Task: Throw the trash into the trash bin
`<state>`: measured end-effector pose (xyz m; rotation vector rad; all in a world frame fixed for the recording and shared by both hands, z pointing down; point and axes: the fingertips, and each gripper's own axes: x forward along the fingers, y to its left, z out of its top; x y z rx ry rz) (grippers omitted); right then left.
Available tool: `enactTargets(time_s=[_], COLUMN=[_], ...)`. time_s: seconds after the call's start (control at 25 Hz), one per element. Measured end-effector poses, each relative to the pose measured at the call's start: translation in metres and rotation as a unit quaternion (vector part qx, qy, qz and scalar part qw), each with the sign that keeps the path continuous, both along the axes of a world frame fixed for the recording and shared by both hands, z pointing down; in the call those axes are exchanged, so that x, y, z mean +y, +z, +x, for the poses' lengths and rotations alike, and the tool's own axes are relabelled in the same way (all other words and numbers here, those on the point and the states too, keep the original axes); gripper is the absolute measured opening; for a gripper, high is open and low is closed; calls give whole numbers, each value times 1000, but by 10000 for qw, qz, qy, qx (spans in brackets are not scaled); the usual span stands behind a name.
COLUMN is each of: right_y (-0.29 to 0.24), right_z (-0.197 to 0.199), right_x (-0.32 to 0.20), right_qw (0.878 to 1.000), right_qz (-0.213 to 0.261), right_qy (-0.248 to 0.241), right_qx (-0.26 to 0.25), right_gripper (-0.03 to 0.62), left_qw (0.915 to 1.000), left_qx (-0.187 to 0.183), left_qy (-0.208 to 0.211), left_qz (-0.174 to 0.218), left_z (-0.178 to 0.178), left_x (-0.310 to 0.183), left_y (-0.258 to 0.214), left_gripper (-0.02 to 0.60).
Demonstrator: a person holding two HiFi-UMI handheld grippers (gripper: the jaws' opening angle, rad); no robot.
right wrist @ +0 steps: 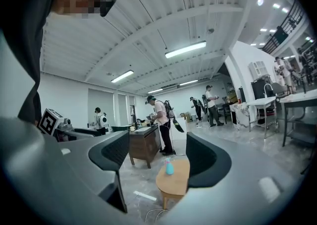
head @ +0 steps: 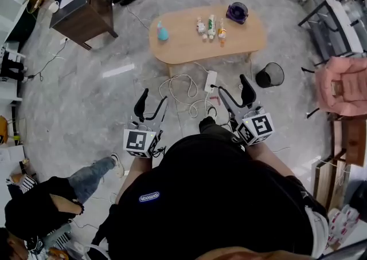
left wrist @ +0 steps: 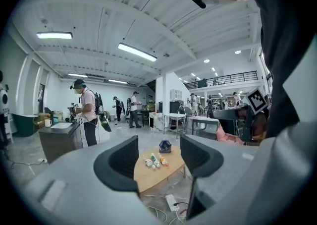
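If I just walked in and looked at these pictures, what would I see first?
Probably the light wooden table in the middle of the grey floor, with small bottles on top. Then the two tools held out towards it, the left tool and the right tool, both open and empty. A black trash bin stands on the floor by the table's right end.

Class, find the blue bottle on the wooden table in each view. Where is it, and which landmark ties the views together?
Head view: blue bottle at the left end of the oval wooden table, upper centre.
Left gripper view: not in it; the table shows without it.
Right gripper view: lower centre, seen between the jaws.
Shared landmark: the table, in all three.
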<state>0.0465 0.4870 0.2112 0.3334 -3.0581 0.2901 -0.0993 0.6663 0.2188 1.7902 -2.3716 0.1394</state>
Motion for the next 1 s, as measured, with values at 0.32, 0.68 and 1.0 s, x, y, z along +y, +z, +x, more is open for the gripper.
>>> enactTargets(time_s=[0.32,0.68,1.0], right_y=[40,78,130], right_z=[-42,-94,-164], right_x=[-84,-167,-208], right_qw=[9984,9946,9902], right_qz=[-181,-239,-187], right_qy=[-227,-518,-331], right_qx=[479,864,1345], right_gripper=[377,382,384], left_qw=[9991,9974,9956], left_qx=[123,65,107], left_qy=[-109,-265,104], left_qz=[-382,-665,-923], left_z=[-38,-84,-152], left_x=[-83,-161,-207], left_y=[37,57,106], left_gripper=[253,253,253])
